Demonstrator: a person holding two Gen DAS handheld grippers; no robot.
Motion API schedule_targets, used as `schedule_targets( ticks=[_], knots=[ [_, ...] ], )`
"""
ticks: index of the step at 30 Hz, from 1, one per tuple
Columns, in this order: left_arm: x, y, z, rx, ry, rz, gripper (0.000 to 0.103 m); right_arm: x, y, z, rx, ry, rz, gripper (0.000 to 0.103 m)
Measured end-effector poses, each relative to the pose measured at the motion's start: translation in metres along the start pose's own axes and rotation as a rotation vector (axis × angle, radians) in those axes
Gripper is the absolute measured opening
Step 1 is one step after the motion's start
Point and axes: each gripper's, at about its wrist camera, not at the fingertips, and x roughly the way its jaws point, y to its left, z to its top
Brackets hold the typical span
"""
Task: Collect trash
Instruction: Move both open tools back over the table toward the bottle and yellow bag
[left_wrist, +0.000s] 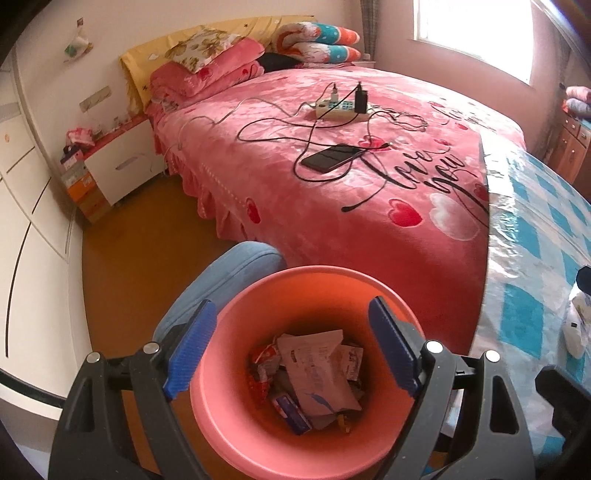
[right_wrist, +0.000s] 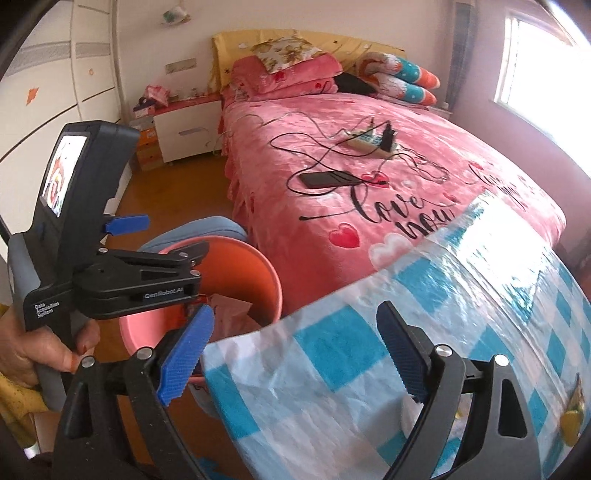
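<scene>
Left gripper (left_wrist: 291, 347) fingers spread, empty, hovering over pink bin (left_wrist: 229, 417); trash (left_wrist: 314, 376) lies at bin bottom, below and between them. Right gripper (right_wrist: 295, 354) fingers spread, empty, over checkered bench (right_wrist: 332, 387).

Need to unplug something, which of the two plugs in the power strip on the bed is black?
The black charger, taller, at the power strip's window end; the other plug is white.

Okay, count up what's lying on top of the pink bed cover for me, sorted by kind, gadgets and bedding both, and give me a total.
Power strip: 1
Plug-in chargers on the strip: 2
Phone: 1
Folded pink blankets: 2
Floral pillow: 1
Rolled colourful quilts: 2
Total: 9
The tangled cables overlap too much to count.
</scene>
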Motion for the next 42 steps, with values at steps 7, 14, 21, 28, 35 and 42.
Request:
schedule_targets(
  ticks=[7,14,21,28,35,42],
  knots=[
    [-0.013,-0.017,0.002,0.037,-0.019,-0.005,0.085,-0.011,-0.02,-0.011,0.064,-0.004,-0.006,0.091],
    [-0.025,-0.035,0.003,0.076,-0.034,-0.008,0.085,-0.026,-0.033,-0.021,0.1,-0.018,-0.013,0.091],
    [-0.035,-0.055,0.002,0.118,-0.046,-0.016,0.085,-0.04,-0.051,-0.033,0.152,-0.032,-0.028,0.091],
    [-0.045,-0.076,0.001,0.155,-0.054,-0.022,0.085,-0.055,-0.075,-0.047,0.221,-0.047,-0.015,0.091],
    [-0.051,-0.097,-0.001,0.201,-0.055,-0.05,0.085,-0.066,-0.096,-0.063,0.275,-0.068,-0.012,0.091],
    [-0.056,-0.123,-0.005,0.245,-0.052,-0.093,0.085,-0.077,-0.119,-0.08,0.325,-0.087,-0.019,0.091]
  ],
)
